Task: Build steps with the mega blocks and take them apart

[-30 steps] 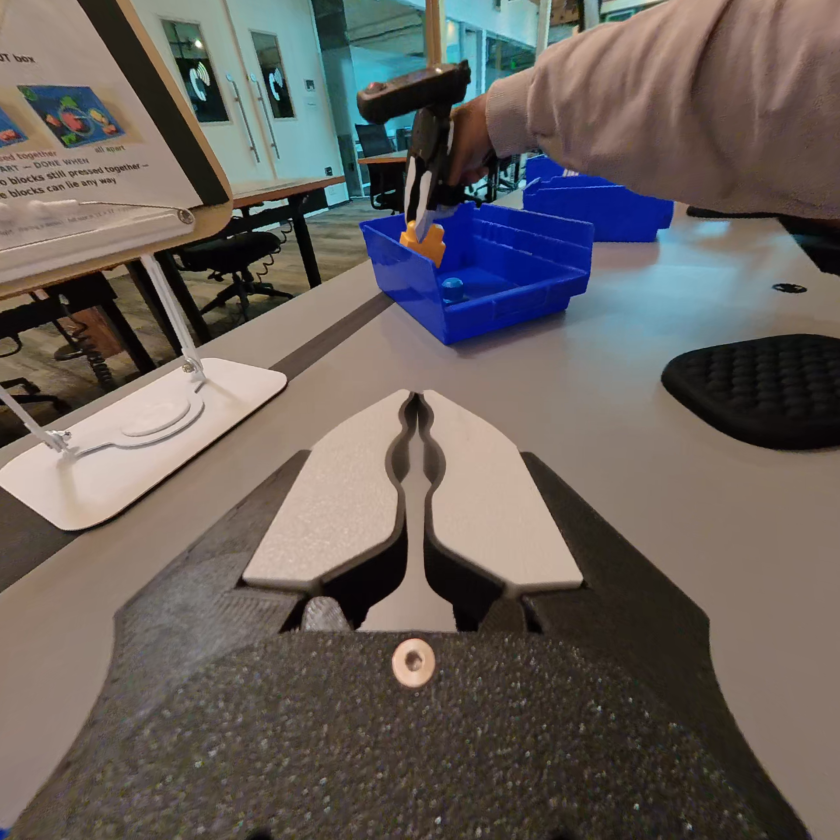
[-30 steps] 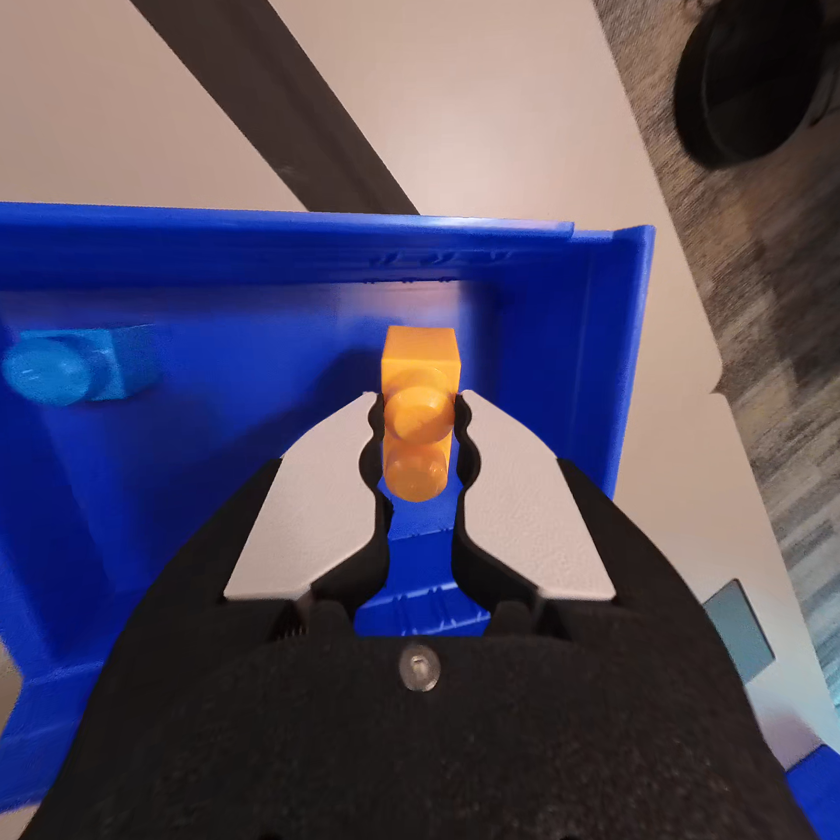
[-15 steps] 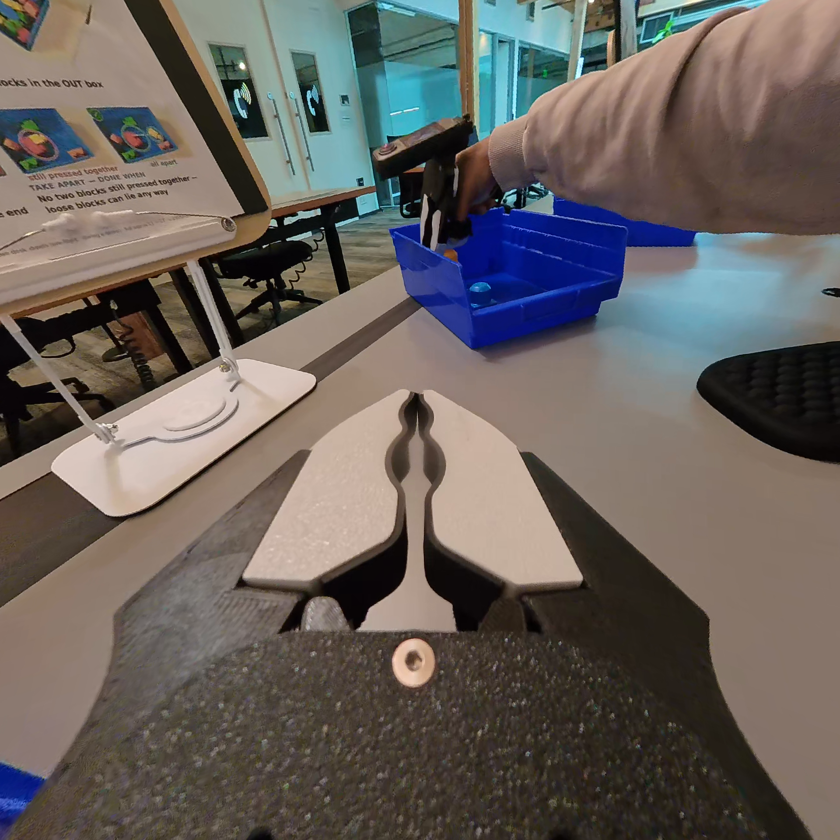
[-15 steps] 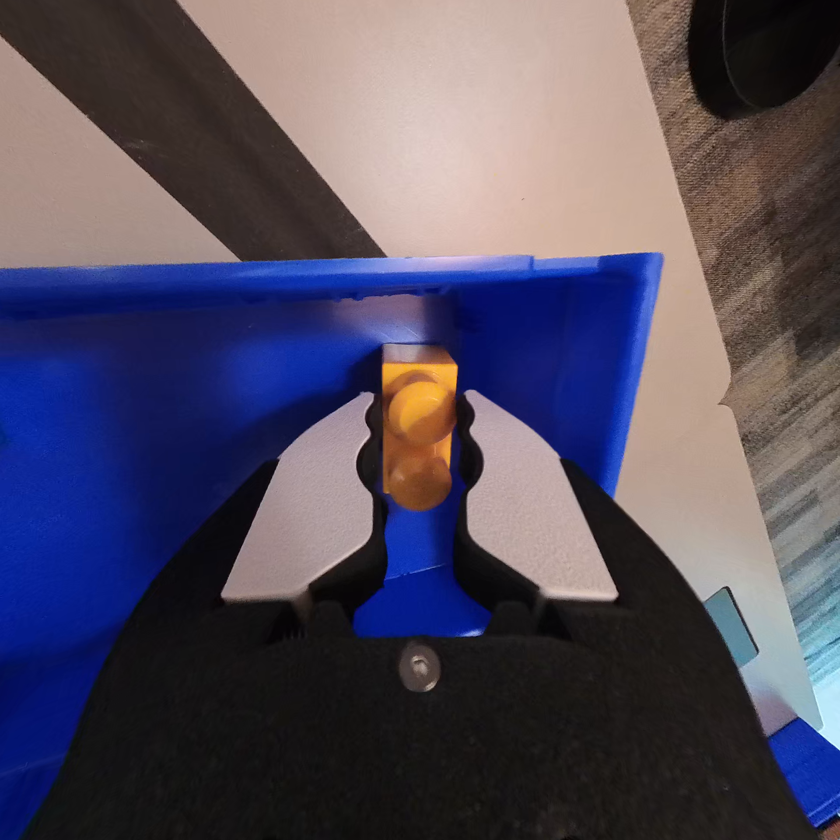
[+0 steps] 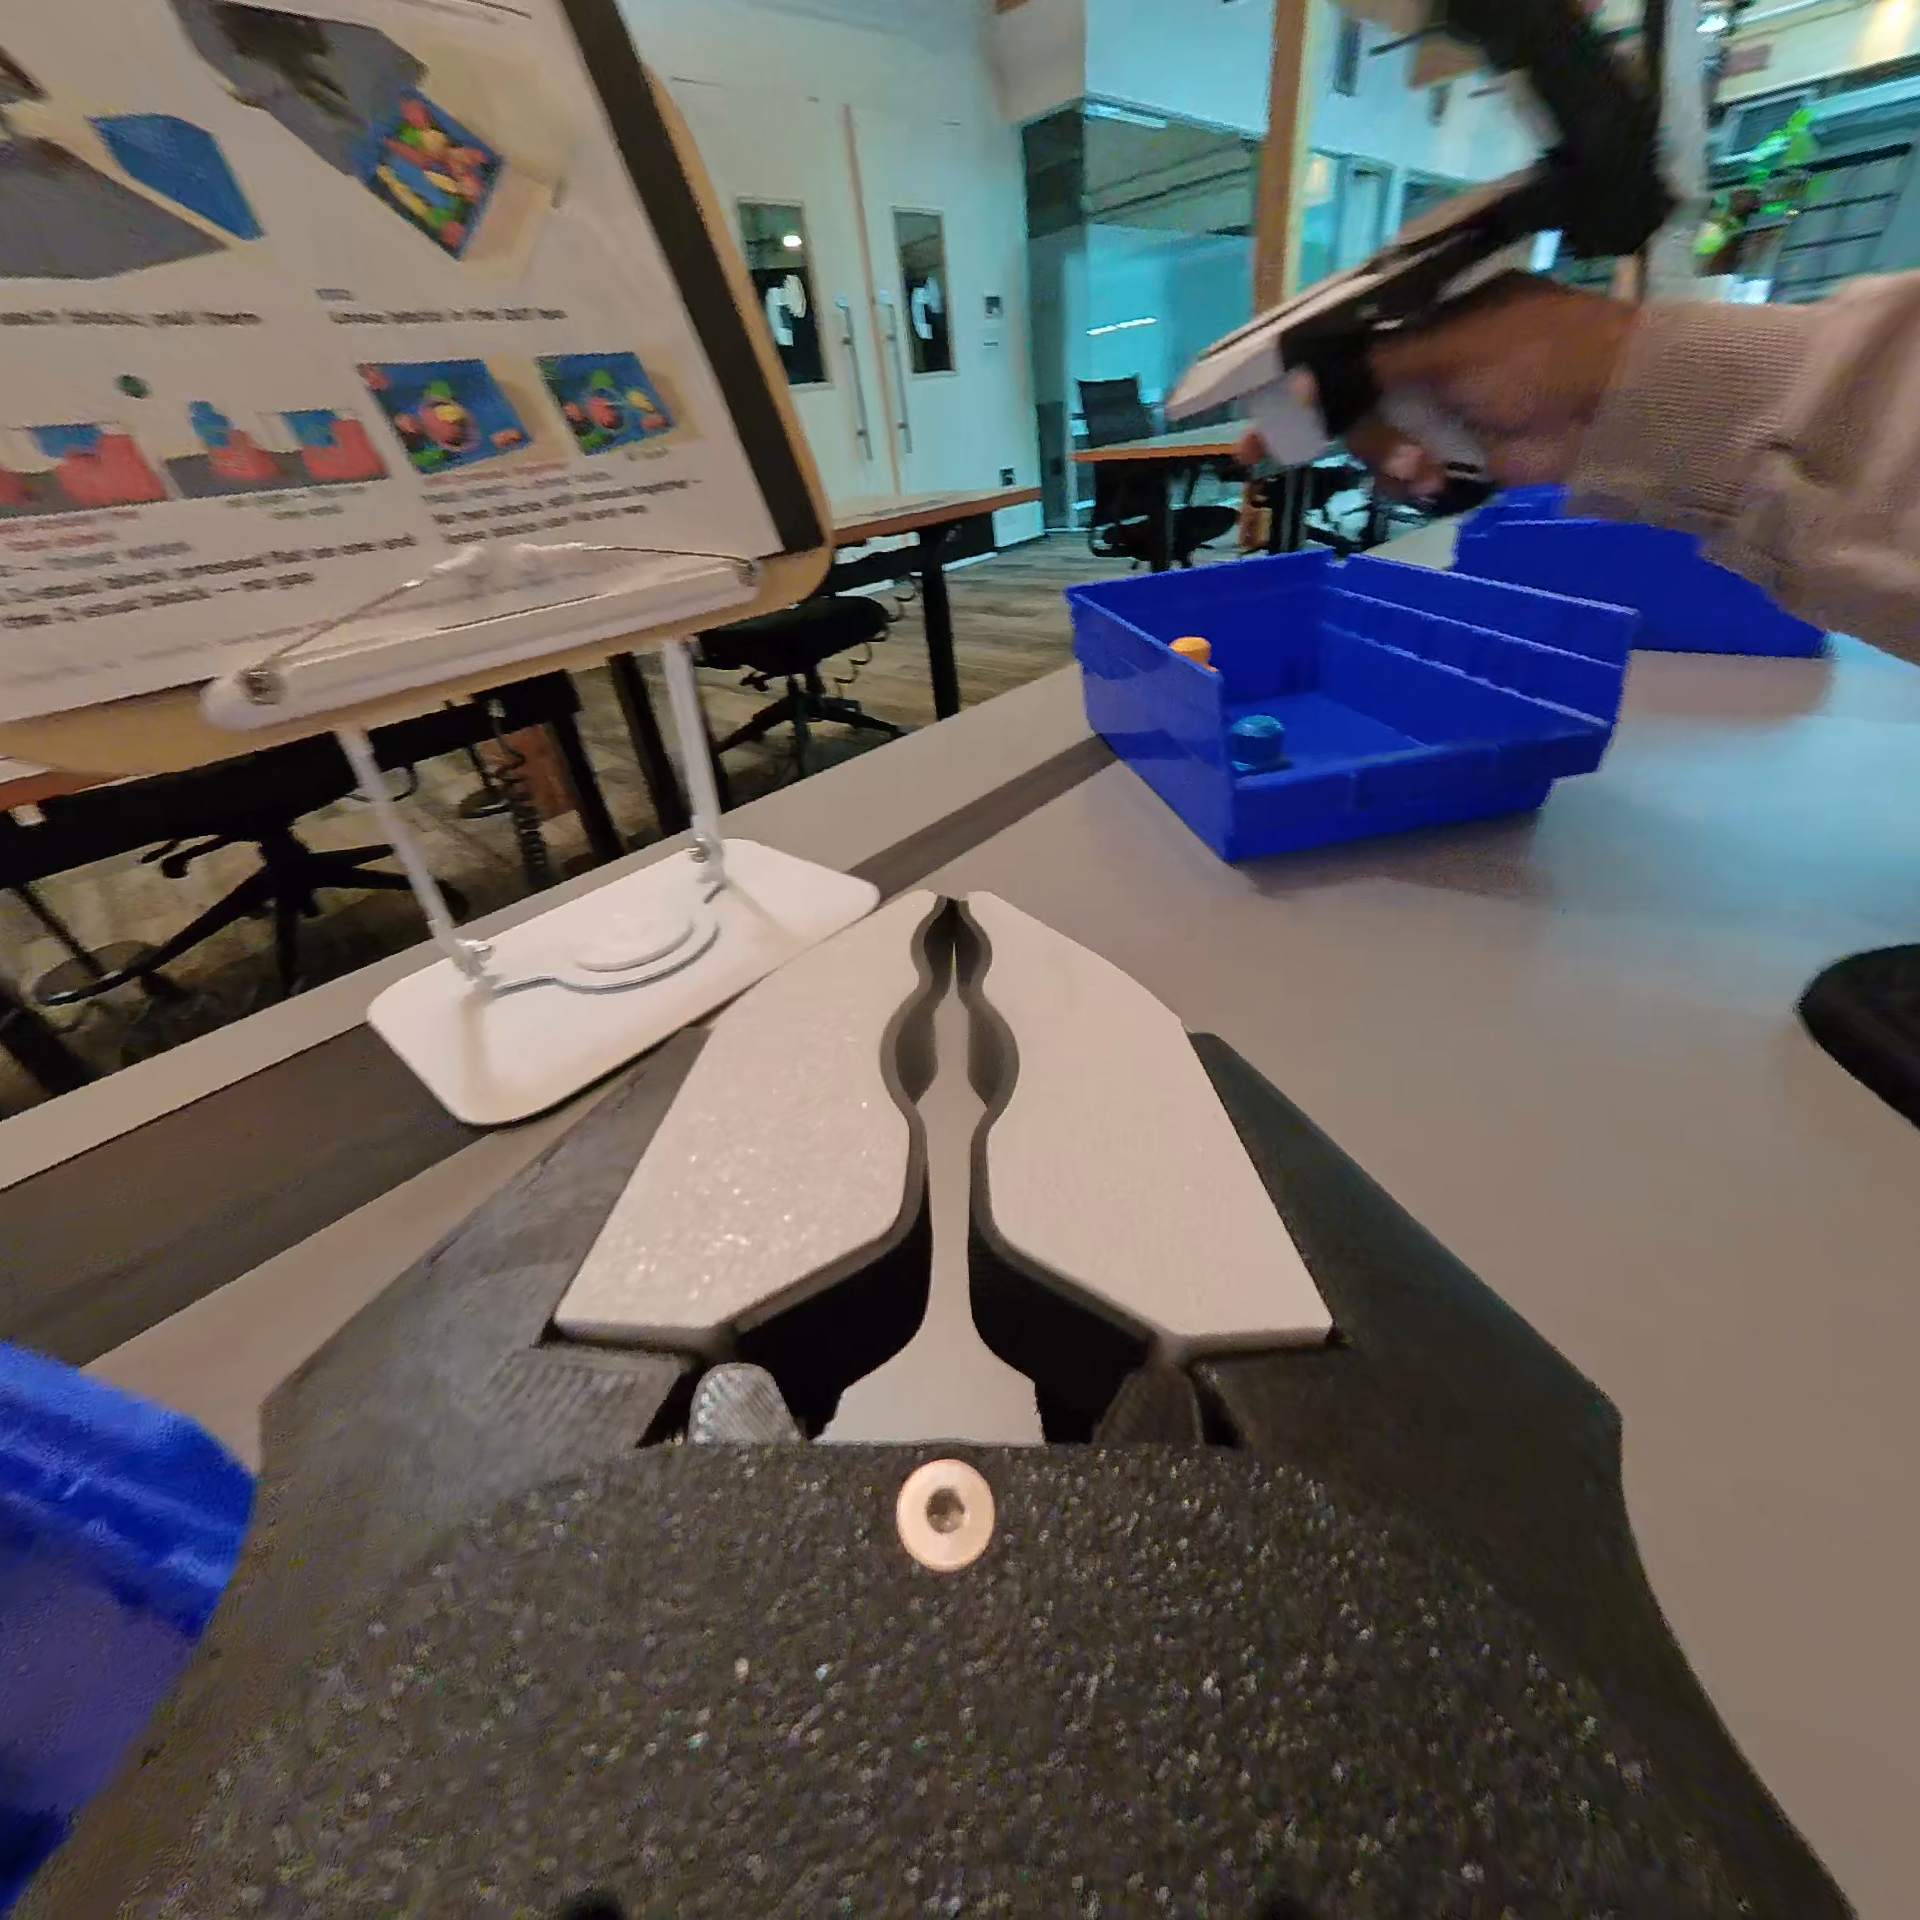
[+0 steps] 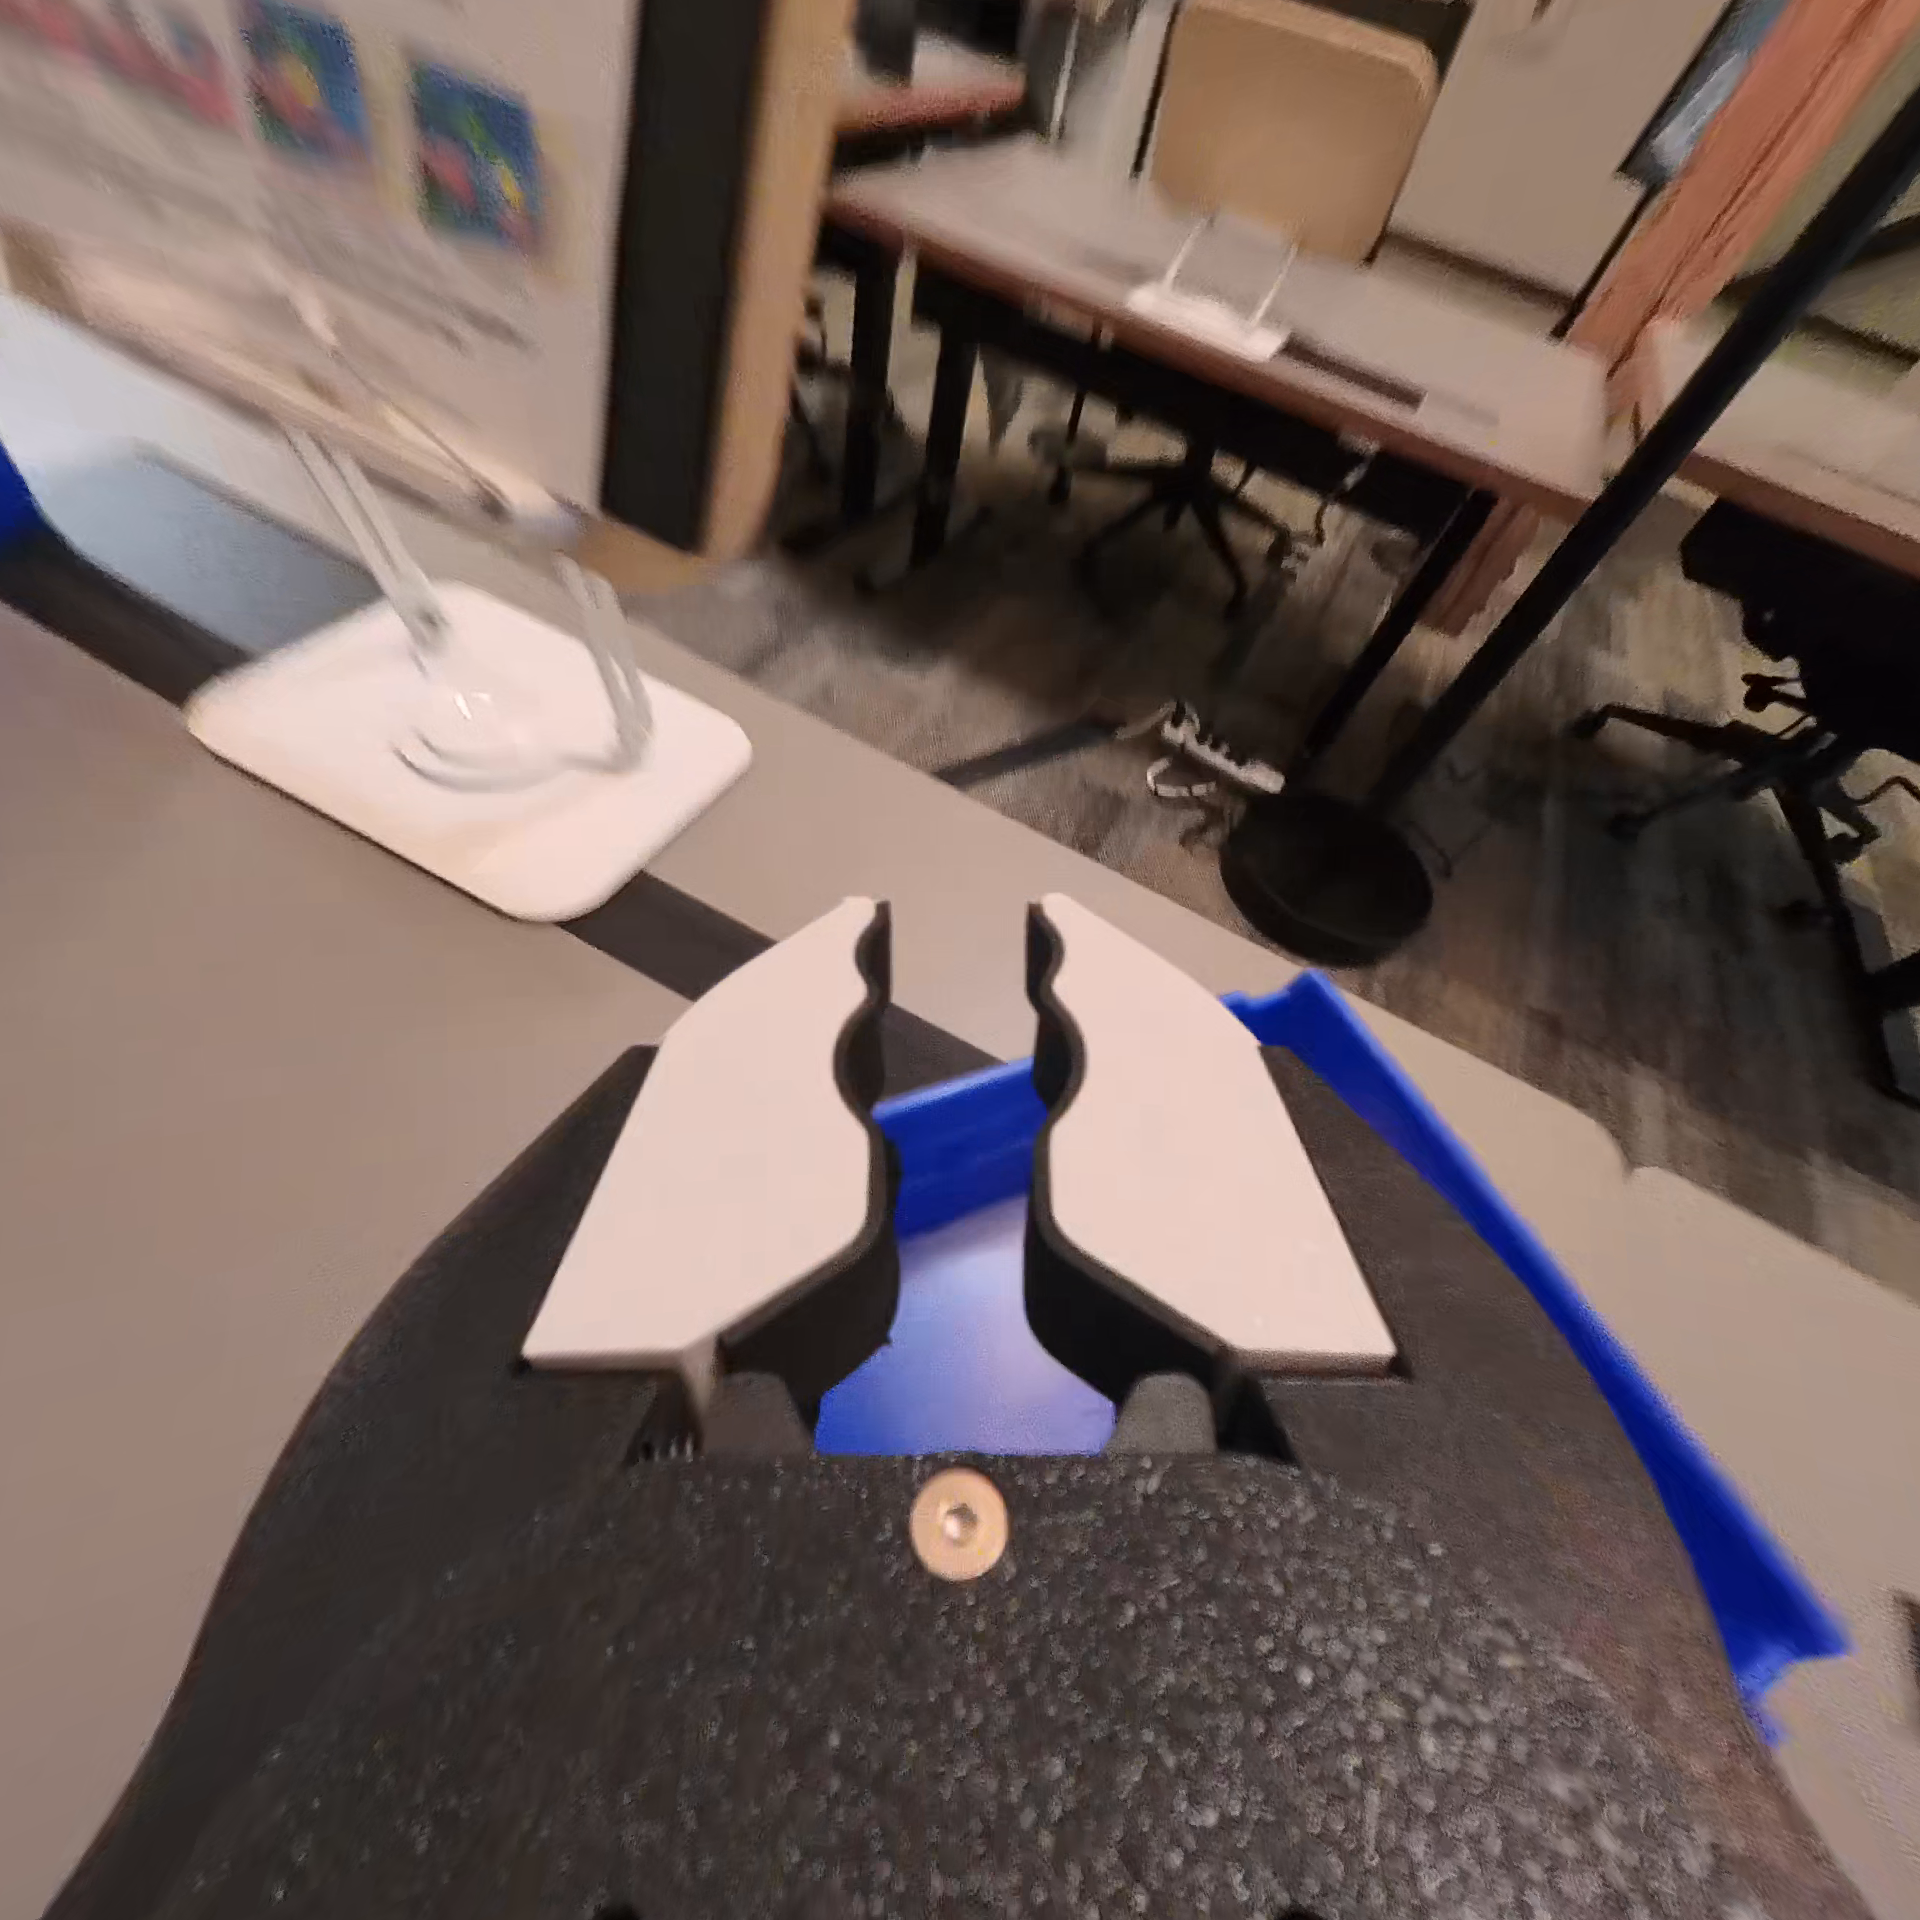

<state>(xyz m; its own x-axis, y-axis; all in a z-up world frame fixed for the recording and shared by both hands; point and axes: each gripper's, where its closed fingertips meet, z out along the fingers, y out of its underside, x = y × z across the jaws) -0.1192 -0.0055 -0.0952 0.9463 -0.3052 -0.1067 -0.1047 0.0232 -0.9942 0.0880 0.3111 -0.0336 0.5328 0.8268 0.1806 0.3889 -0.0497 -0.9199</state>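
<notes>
In the left wrist view a blue bin (image 5: 1351, 800) stands on the grey table. An orange block (image 5: 1191, 651) pokes up at its far left corner and a blue block (image 5: 1257, 740) sits near its front wall. My left gripper (image 5: 954, 912) is shut and empty, low over the table. My right gripper (image 5: 1195, 400) is raised above and behind the bin, blurred, held by a hand. In the right wrist view my right gripper (image 6: 956, 914) is open and empty over the bin's rim (image 6: 1455, 1174).
An instruction board on a white stand (image 5: 623, 977) sits at the left table edge, also in the right wrist view (image 6: 478, 769). A black mat (image 5: 1870, 1029) lies at the right. A second blue bin (image 5: 1621, 592) stands behind. A blue object (image 5: 94, 1558) is at lower left. About 40 cm separates my left fingertips from my right.
My right gripper let go of the orange block in the bin, opened, and lifted up and away. My left gripper moved left toward the stand and stayed shut.
</notes>
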